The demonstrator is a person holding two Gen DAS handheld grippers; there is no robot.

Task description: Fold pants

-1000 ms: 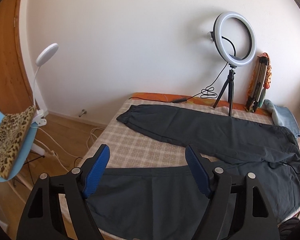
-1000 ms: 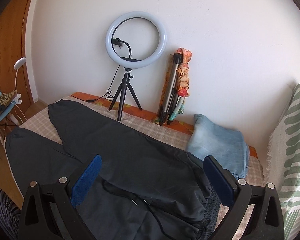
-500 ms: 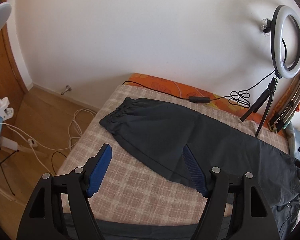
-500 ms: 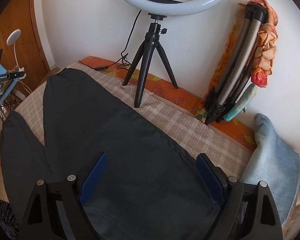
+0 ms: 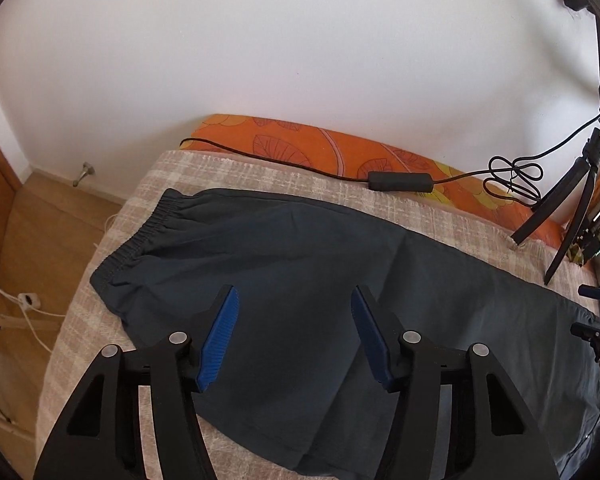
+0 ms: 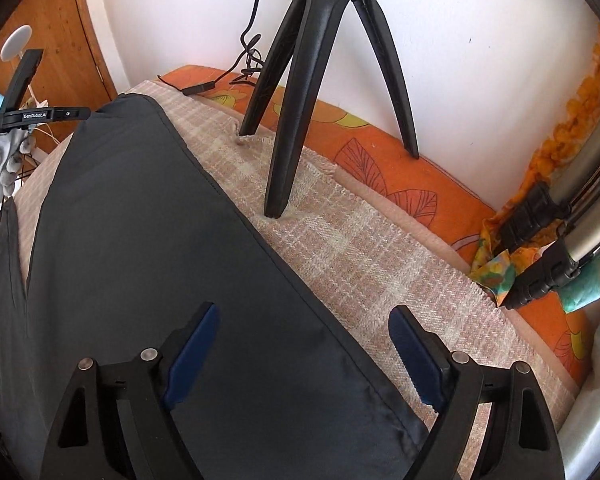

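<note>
Dark grey pants (image 5: 300, 264) lie spread flat on a checked blanket (image 5: 228, 172). The far leg's elastic cuff (image 5: 140, 236) points left. My left gripper (image 5: 296, 328) is open and empty, hovering above the far leg a little short of the cuff. In the right wrist view the same pants (image 6: 148, 240) fill the lower left. My right gripper (image 6: 304, 352) is open and empty above the far edge of the pants near the waist end. The left gripper also shows in the right wrist view (image 6: 28, 114) at the far left.
A ring light's black tripod (image 6: 300, 80) stands on the blanket close behind the pants; it also shows in the left wrist view (image 5: 568, 208). Its cable and switch box (image 5: 400, 181) lie along the orange mattress edge (image 5: 300, 148). A folded tripod (image 6: 560, 240) leans at right. Floor cables (image 5: 24, 304) lie left.
Both grippers have moved forward and down towards the far leg of the pants. The jaws stayed open and nothing was grasped.
</note>
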